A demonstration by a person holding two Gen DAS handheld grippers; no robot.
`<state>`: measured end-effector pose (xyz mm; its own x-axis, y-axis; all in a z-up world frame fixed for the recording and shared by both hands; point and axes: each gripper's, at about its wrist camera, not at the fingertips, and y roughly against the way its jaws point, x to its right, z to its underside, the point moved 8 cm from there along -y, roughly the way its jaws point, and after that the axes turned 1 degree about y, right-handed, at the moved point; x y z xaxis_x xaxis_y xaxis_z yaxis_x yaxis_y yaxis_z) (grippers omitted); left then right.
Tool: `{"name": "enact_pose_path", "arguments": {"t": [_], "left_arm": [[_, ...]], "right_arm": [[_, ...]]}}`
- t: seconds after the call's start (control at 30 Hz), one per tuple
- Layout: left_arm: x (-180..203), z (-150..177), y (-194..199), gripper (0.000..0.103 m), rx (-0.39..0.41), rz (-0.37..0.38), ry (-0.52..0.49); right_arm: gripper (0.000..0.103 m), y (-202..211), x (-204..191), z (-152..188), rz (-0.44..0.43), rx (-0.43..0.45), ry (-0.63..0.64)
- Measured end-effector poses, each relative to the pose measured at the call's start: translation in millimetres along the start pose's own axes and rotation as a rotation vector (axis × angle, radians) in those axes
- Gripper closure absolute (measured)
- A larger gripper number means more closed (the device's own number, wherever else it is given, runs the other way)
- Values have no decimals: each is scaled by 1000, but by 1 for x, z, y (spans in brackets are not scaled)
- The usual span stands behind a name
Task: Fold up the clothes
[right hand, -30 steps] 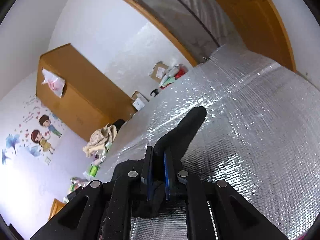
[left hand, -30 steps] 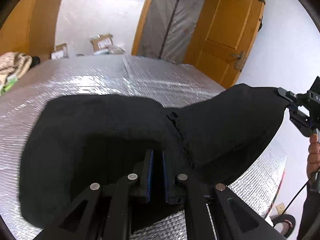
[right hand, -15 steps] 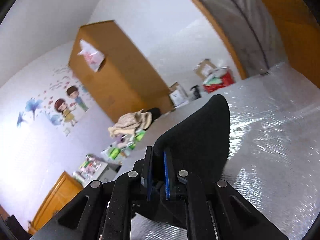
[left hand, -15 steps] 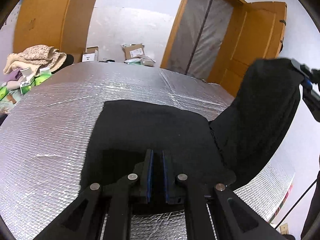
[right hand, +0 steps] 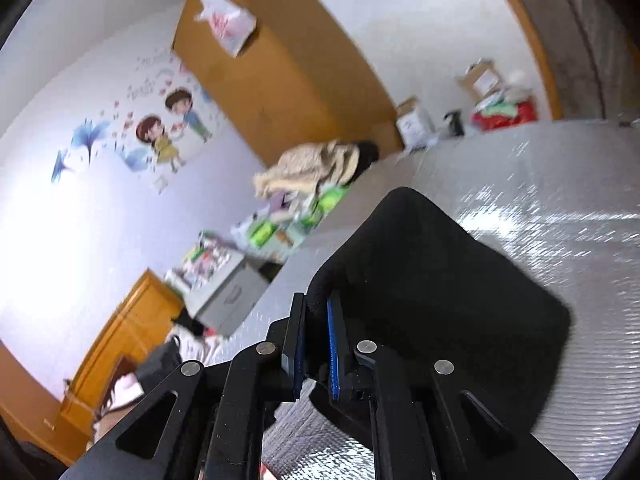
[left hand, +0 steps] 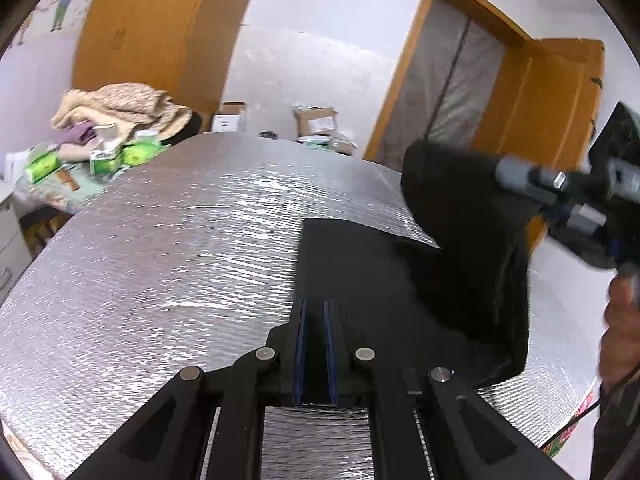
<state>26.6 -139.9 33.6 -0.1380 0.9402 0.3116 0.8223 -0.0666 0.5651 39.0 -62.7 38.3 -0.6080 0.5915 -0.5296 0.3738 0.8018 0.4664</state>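
A black garment [left hand: 372, 264] lies partly flat on the silver quilted table [left hand: 168, 248]. My left gripper [left hand: 314, 312] is shut on its near edge, low over the table. The garment's right part [left hand: 460, 216] is lifted in a tall fold, carried by my right gripper [left hand: 504, 172], seen at the right of the left wrist view with a hand [left hand: 620, 320] below it. In the right wrist view the right gripper [right hand: 316, 312] is shut on the black cloth [right hand: 432, 280], which billows over the table [right hand: 560, 208].
A heap of beige clothes [left hand: 116, 108] and green boxes [left hand: 136, 154] sit beyond the table's far left edge. Cardboard boxes [left hand: 316, 120] stand by the back wall. An orange door [left hand: 560, 104] is at the right, a wooden wardrobe [right hand: 280, 64] at the left.
Both grippers swung left with the garment. The right one lifted its side and carried it over the flat part. More bare table now shows on the left.
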Motion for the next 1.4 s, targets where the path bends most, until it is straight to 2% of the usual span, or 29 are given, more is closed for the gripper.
{"name": "enact_pose_path", "arguments": {"t": [0.13, 0.3, 0.37, 0.47, 0.67, 0.9, 1.1, 1.17, 1.2, 1.23, 1.3, 1.4], "left_arm": [[-20, 0, 4, 95, 5, -17, 39], [-27, 3, 5, 95, -2, -8, 54], [-24, 3, 4, 95, -5, 10, 53], [-14, 0, 2, 94, -9, 60, 54], [12, 0, -8, 75, -50, 209, 73], [25, 4, -31, 68, -112, 221, 86], [21, 1, -41, 67, -146, 255, 152], [14, 7, -48, 68, -179, 241, 171], [12, 8, -48, 77, -183, 261, 190], [9, 8, -45, 91, -174, 272, 203], [4, 5, -36, 91, -139, 285, 215], [-6, 1, -23, 92, -86, 257, 190]], "right_arm": [[92, -48, 3, 30, -4, -112, -1], [87, -97, 20, 67, 12, -260, -38], [83, -100, 23, 74, 0, -272, -60], [72, -89, 20, 77, -26, -246, -53], [71, -38, 19, 75, -41, -144, -34], [71, 9, 58, 82, 27, -61, -128], [71, 25, 73, 85, 34, -33, -169], [71, 25, 75, 85, 30, -32, -171], [71, 25, 75, 85, 28, -32, -173], [71, 23, 75, 84, 28, -33, -175], [71, 23, 77, 84, 32, -30, -178], [71, 26, 82, 84, 51, -19, -183]]}}
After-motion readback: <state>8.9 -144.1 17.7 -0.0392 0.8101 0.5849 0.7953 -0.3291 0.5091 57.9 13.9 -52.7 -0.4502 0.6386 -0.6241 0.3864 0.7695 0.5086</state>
